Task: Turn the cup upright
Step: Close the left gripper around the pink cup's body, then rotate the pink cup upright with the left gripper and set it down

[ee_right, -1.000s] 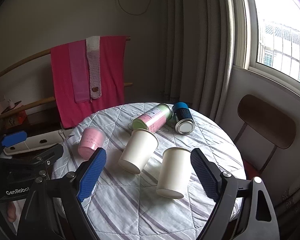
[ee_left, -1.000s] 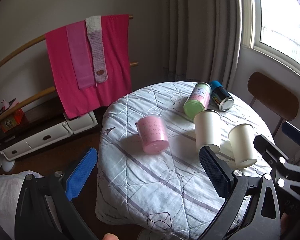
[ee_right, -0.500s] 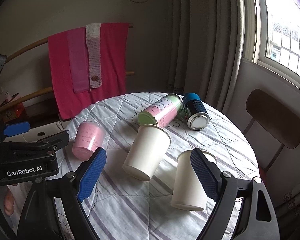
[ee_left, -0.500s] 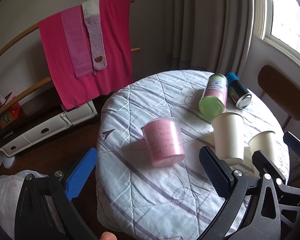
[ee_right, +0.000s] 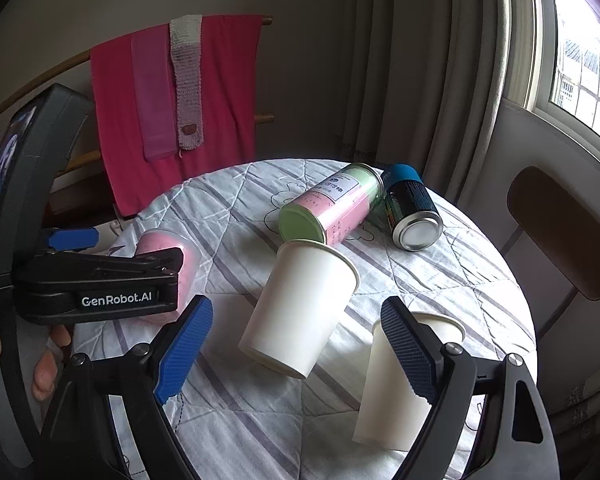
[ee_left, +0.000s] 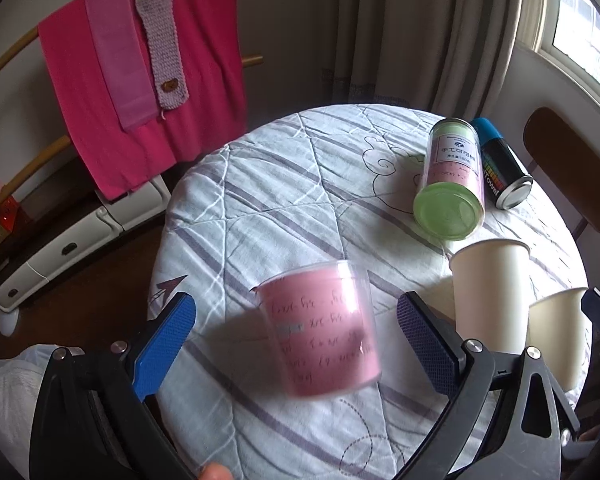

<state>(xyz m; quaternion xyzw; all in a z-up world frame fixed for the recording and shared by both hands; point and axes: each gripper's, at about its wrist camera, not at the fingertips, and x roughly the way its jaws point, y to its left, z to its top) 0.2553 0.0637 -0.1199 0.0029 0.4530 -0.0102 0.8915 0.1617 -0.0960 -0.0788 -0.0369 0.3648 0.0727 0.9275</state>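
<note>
A pink plastic cup (ee_left: 320, 330) stands upside down on the round quilted table (ee_left: 284, 208). My left gripper (ee_left: 296, 344) is open, its blue pads on either side of the cup, not touching it. Two white paper cups (ee_right: 300, 308) (ee_right: 396, 380) also stand upside down; the first leans. My right gripper (ee_right: 300, 352) is open just in front of the leaning white cup, its right pad (ee_right: 406, 350) overlapping the second cup. The left gripper's body (ee_right: 100, 284) partly hides the pink cup (ee_right: 180, 252) in the right wrist view.
A green-and-pink can (ee_right: 332, 208) and a blue-capped spray can (ee_right: 410, 212) lie on their sides at the back of the table. A wooden chair (ee_right: 560, 232) stands right of the table. Pink cloths (ee_left: 140, 76) hang on a rail behind. Curtains and a window are at the right.
My left gripper has moved forward and down until the pink cup sits between its pads. My right gripper has moved closer to the two white cups.
</note>
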